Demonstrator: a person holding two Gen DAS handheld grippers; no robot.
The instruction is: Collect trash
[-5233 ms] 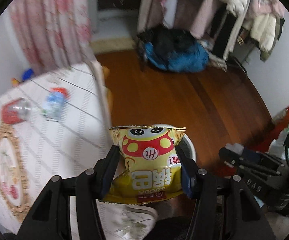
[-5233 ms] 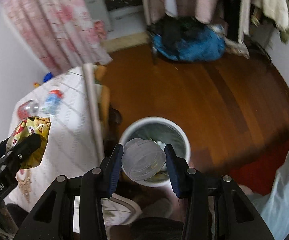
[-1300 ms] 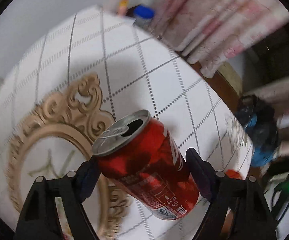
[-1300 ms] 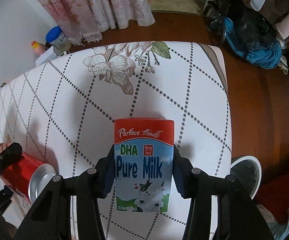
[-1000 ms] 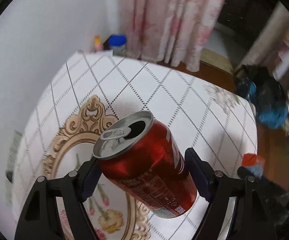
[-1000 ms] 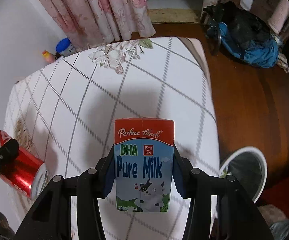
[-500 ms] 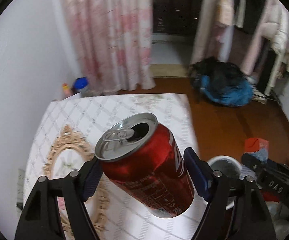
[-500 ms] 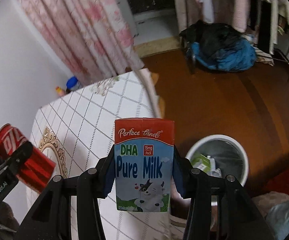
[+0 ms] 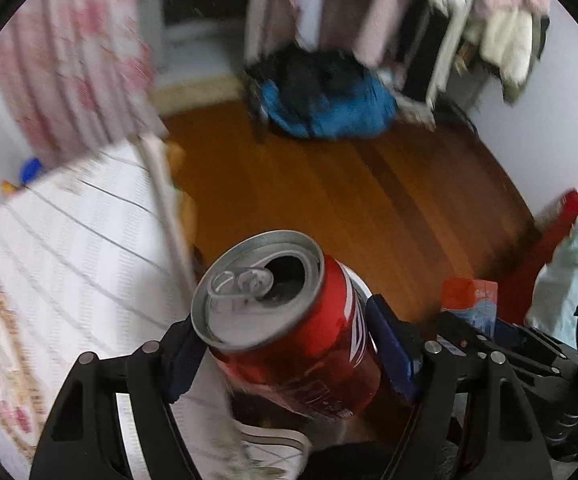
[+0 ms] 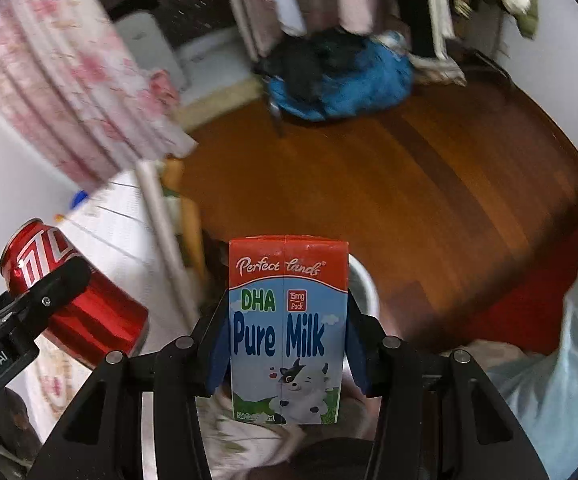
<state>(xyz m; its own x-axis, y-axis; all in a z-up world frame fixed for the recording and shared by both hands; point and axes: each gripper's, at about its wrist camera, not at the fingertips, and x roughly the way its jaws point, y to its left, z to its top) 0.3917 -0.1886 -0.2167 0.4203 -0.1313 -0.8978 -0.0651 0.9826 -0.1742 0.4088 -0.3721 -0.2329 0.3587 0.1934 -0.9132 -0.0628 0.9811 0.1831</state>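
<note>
My left gripper (image 9: 285, 344) is shut on an opened red soda can (image 9: 289, 320), held tilted in the air; the can also shows in the right wrist view (image 10: 73, 300). My right gripper (image 10: 285, 340) is shut on a red and blue Pure Milk carton (image 10: 287, 328), held upright; the carton also shows in the left wrist view (image 9: 471, 306). A white trash bin (image 10: 363, 286) stands on the floor right behind the carton and is mostly hidden by it. In the left wrist view only a sliver of its rim (image 9: 359, 286) shows behind the can.
A table with a white checked cloth (image 9: 69, 240) lies to the left, its edge (image 10: 161, 220) beside the bin. Wooden floor (image 10: 409, 168) stretches ahead. A blue and black bundle (image 10: 337, 76) lies under hanging clothes. A pink curtain (image 10: 61, 80) hangs at the far left.
Both grippers have swung from over the table towards the floor and the bin, each still holding its item. The bin is now closer and hidden behind the carton and the can.
</note>
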